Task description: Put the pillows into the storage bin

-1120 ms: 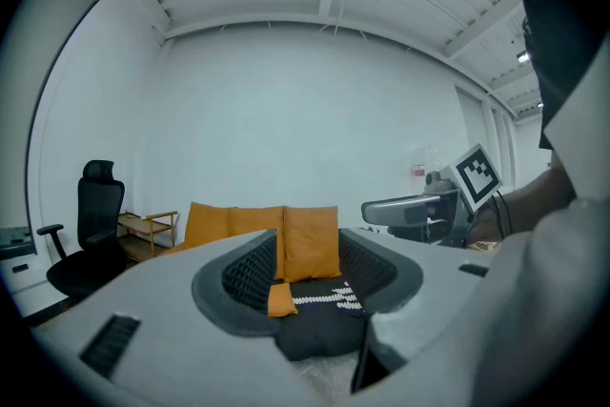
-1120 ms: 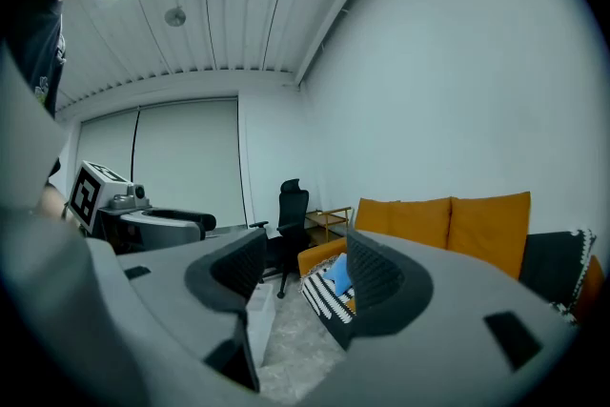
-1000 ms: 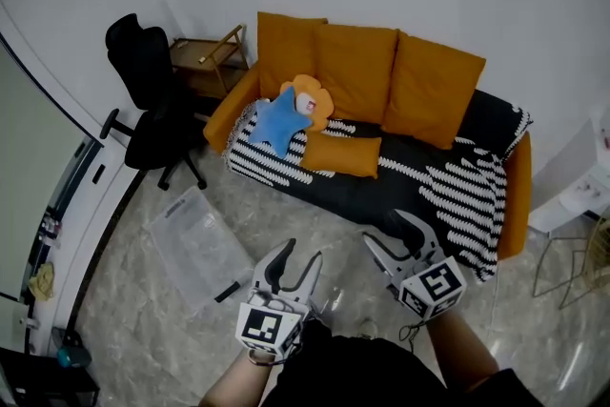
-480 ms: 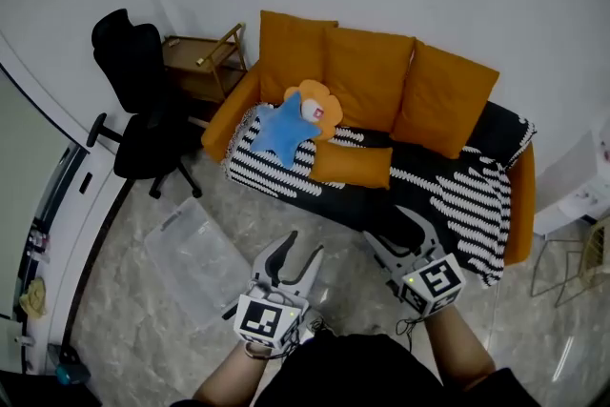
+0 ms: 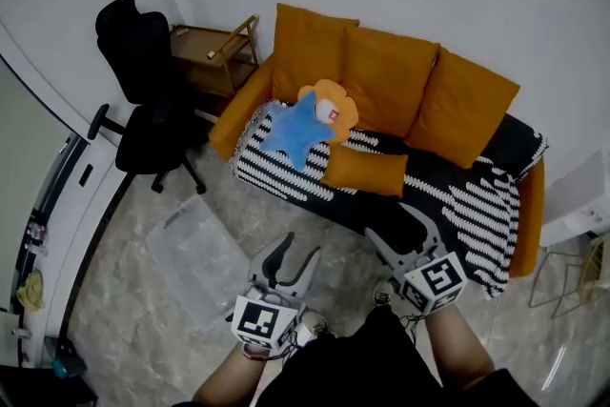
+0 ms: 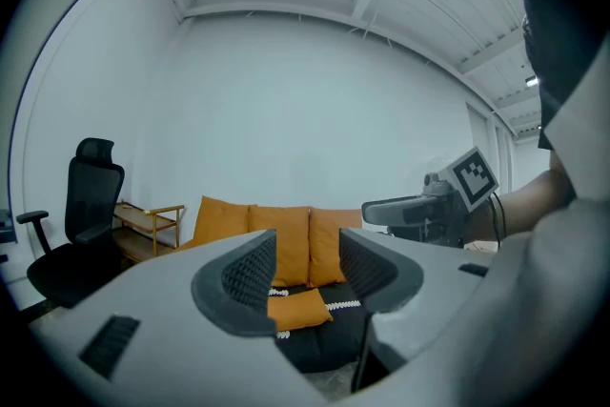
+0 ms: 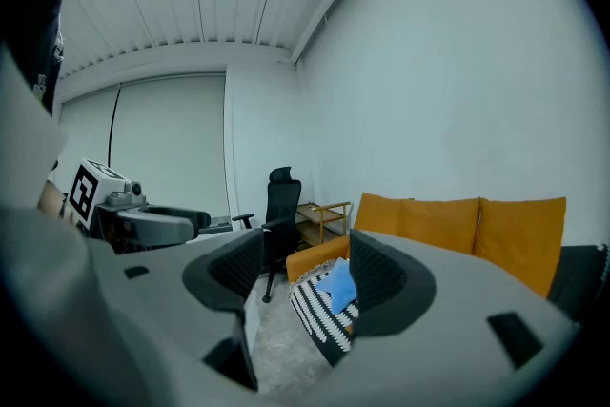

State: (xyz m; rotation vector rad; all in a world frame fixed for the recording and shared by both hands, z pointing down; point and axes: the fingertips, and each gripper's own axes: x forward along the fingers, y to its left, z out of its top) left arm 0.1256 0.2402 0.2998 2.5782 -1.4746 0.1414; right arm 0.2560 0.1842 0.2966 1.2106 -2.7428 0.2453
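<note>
Well, we hold both grippers out above the floor [image 5: 124, 300] with nothing in them: the left gripper [image 5: 300, 250] has its jaws apart, and so does the right gripper [image 5: 394, 226]. Beyond them the small orange pillow [image 5: 365, 172] lies near the front edge of the sofa [image 5: 467, 200] seat, with the blue star pillow [image 5: 289, 131] and orange flower pillow [image 5: 335, 102] towards its left end. The clear storage bin [image 5: 195, 253] sits on the floor, left of our left gripper
</note>
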